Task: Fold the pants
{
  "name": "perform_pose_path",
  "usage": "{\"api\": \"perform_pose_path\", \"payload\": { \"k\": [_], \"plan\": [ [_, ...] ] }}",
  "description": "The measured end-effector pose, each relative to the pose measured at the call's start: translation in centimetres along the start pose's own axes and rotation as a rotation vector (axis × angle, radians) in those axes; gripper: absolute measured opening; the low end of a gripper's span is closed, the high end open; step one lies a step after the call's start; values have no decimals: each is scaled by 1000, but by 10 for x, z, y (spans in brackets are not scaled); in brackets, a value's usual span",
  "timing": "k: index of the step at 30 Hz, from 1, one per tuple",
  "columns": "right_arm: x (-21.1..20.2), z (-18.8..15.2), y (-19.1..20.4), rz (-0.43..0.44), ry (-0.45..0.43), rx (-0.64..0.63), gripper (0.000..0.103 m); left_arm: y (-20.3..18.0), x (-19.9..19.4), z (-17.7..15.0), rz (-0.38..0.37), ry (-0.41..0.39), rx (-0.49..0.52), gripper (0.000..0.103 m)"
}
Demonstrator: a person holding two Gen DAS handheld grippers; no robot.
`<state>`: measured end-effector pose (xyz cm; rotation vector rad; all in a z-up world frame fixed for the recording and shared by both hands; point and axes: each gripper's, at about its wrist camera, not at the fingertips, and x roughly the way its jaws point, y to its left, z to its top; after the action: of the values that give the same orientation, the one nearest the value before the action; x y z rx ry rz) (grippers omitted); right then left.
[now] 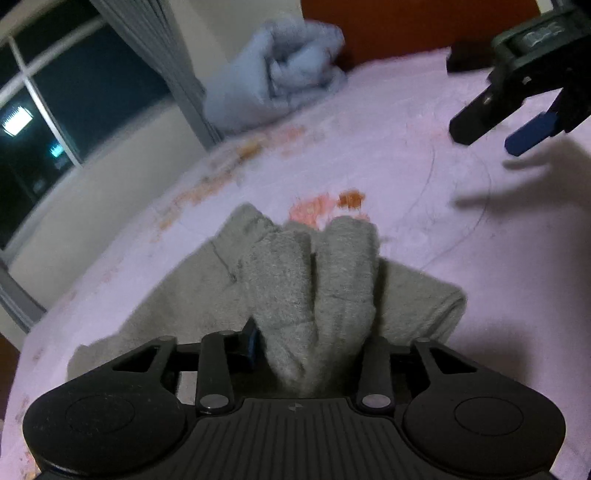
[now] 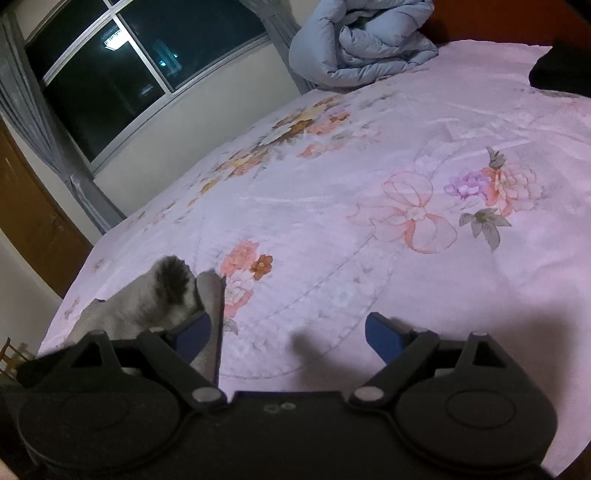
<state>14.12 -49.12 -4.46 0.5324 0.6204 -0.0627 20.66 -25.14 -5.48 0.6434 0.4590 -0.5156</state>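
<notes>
The grey pants (image 1: 295, 288) lie bunched on a bed covered by a pink floral sheet (image 1: 424, 192), toward the near left part of the bed in both wrist views. In the left wrist view a thick fold of the fleecy grey cloth rises straight up between the two fingers of the left claw (image 1: 314, 347); the fingers stand apart on either side of the bundle, and whether their pads press on it cannot be told, since the cloth hides the pads and only a bit of blue on the left one shows. The rest of the garment spreads flat beneath and to both sides of that claw. The right claw (image 2: 291, 336) is spread wide over bare sheet, with nothing between its blue pads (image 2: 382, 336); the edge of the pants, with a dark fuzzy opening, lies just beside and behind its left finger, and whether it touches that finger is unclear. From the left wrist view the same right claw (image 1: 495, 133) appears in the upper right, spread, above the sheet, throwing a shadow on it. At the far end of the bed a rolled light-blue duvet (image 2: 362, 44) rests against a reddish-brown headboard (image 1: 406, 26). A dark window (image 2: 122, 70) with grey curtains (image 2: 44, 133) fills the left wall, and a dark object (image 2: 561, 70) sits at the far right edge of the bed.
</notes>
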Motion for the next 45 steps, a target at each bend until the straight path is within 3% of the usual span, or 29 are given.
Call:
{"api": "perform_pose_path", "payload": {
  "k": [1,2,3,5,7,10,13,15,16,19,22,23,25,28,31,33,36,39,40,41,43,45],
  "plan": [
    [-3,0,1,-5,-8,-6,85,6,-13,-3,-40,-33,-43,94],
    [-7,1,3,-11,-19,-18,85,15,-31,-7,-58,-87,-97,103],
    [-9,1,5,-16,-30,-32,85,25,-50,-12,-68,-138,-146,103],
    [-14,2,14,-11,-48,-62,84,55,-75,-23,-88,-160,-268,103],
    [-15,1,31,19,-66,-106,80,90,-89,-36,-40,-165,-399,103],
    [-6,-4,86,94,-67,-271,75,144,-95,-70,72,-91,-559,103],
    [15,-16,150,159,-28,-472,64,185,-93,-102,199,46,-675,103],
    [32,-24,186,181,-2,-580,47,200,-88,-122,236,86,-733,103],
    [42,-28,200,188,14,-623,45,205,-93,-132,241,89,-759,103],
    [75,-40,221,159,124,-702,39,213,-97,-153,238,107,-788,103],
    [93,-54,203,-18,247,-800,34,211,-91,-164,221,129,-798,103],
    [89,-57,188,-28,261,-793,33,209,-76,-158,220,135,-797,103],
    [77,-54,167,-1,241,-718,33,206,-62,-158,201,146,-790,103],
    [73,-47,173,-4,232,-726,33,205,-51,-155,172,154,-793,103],
    [58,-24,187,54,101,-645,37,199,-41,-143,165,177,-751,103],
    [65,-8,196,74,57,-631,43,189,-28,-139,195,251,-702,103],
    [101,7,212,52,102,-668,45,176,-22,-143,216,287,-685,103],
    [146,0,198,-105,249,-696,47,173,-25,-155,196,276,-740,103],
    [154,0,184,-103,262,-658,51,173,-26,-158,186,272,-763,103],
    [156,2,175,-91,259,-618,57,175,-29,-162,179,266,-785,103],
    [151,3,171,-84,256,-600,58,177,-32,-165,175,252,-802,103],
    [129,7,172,-55,189,-574,57,179,-40,-167,197,234,-801,103]
  ]
}}
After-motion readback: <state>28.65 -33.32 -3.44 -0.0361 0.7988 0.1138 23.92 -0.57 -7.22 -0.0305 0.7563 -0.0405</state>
